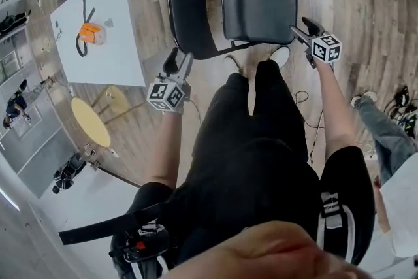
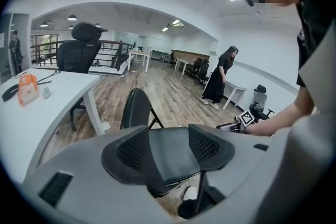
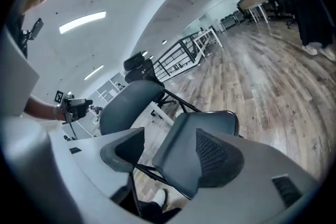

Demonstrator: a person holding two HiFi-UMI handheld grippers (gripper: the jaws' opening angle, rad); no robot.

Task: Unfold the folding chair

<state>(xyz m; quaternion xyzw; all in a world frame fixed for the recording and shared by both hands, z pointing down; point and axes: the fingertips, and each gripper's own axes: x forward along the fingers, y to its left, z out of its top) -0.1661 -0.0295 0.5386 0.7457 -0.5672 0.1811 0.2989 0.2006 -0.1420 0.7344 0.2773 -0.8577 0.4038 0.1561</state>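
The black folding chair stands opened out on the wood floor in front of my legs. Its padded seat [image 1: 258, 4] lies about flat and its curved backrest [image 1: 189, 6] is to the left of it. My left gripper [image 1: 178, 63] hovers open near the backrest's lower edge, holding nothing. My right gripper [image 1: 302, 28] is open beside the seat's near right corner. In the left gripper view the open gripper [image 2: 169, 139] frames the seat [image 2: 168, 157] beyond it. In the right gripper view the open gripper [image 3: 169, 139] looks over the seat [image 3: 210, 126] and backrest [image 3: 128, 102].
A white table [image 1: 111, 52] with an orange object [image 1: 91, 32] and a cable stands at the left, and a round yellow stool [image 1: 90, 121] is nearer me. Another person's leg [image 1: 385, 134] and floor cables are at the right. A person in black [image 2: 220, 81] stands farther off.
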